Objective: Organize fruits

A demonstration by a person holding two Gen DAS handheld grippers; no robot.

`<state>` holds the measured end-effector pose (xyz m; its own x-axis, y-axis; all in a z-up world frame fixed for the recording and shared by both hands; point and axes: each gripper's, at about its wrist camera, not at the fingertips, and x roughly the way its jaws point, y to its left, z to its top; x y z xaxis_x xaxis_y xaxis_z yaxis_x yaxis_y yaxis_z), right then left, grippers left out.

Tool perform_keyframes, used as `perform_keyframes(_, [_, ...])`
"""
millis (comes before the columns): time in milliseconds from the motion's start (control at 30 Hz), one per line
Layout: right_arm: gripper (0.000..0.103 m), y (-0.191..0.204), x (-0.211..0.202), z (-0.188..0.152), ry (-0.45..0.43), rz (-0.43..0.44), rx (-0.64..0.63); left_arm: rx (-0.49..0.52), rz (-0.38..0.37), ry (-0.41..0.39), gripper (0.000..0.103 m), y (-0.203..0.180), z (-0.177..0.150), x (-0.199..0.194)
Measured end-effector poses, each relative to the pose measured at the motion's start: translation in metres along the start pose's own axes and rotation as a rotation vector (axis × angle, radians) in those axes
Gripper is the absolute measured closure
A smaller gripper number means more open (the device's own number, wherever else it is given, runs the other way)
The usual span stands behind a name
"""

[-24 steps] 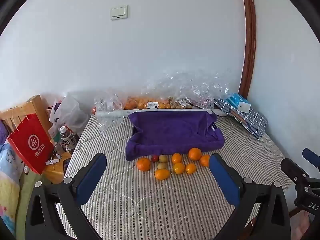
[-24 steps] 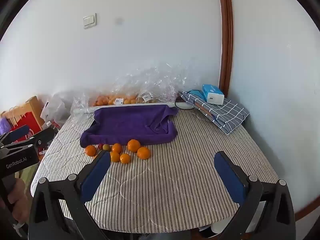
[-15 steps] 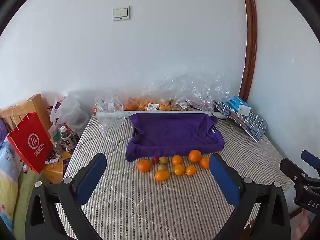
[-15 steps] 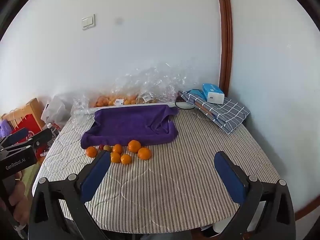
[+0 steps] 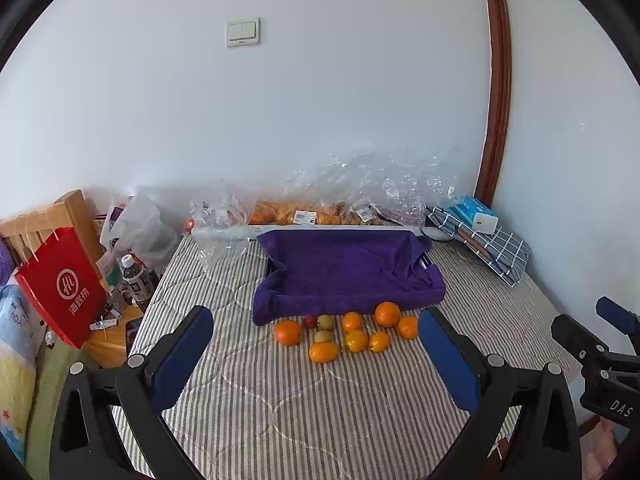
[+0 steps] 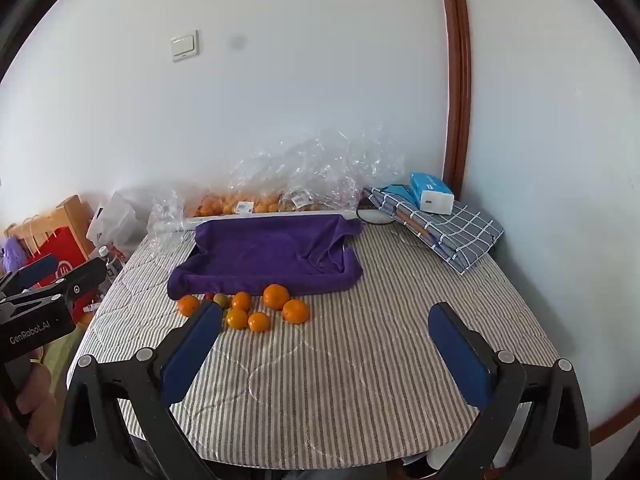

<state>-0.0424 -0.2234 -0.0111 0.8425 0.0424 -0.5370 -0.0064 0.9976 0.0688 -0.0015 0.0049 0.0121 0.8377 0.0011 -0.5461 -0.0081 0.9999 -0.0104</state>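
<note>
Fruits lie loose in a small cluster on the striped tablecloth, just in front of the near edge of the purple-towel-lined tray: mostly round oranges, with a small red one and two greenish ones among them. They look light, firm and smooth, so they would likely roll if nudged; each is best taken across its widest part, one pad on either side, with gentle pressure so the skin is not bruised. The outer oranges, such as the one at the cluster's right edge, seem easiest to reach without knocking neighbours. Behind the tray, clear plastic bags hold more fruit. The left gripper and right gripper both hang short of the cluster, jaws spread wide, holding nothing
</note>
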Motion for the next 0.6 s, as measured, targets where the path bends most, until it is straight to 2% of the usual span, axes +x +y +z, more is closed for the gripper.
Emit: perform_keyframes(600, [0.001,-0.0041,-0.0005,0.0009,-0.005,0.001,0.01,0.003,-0.003,0.002,0.0,-0.0047,-0.0061,0.0039])
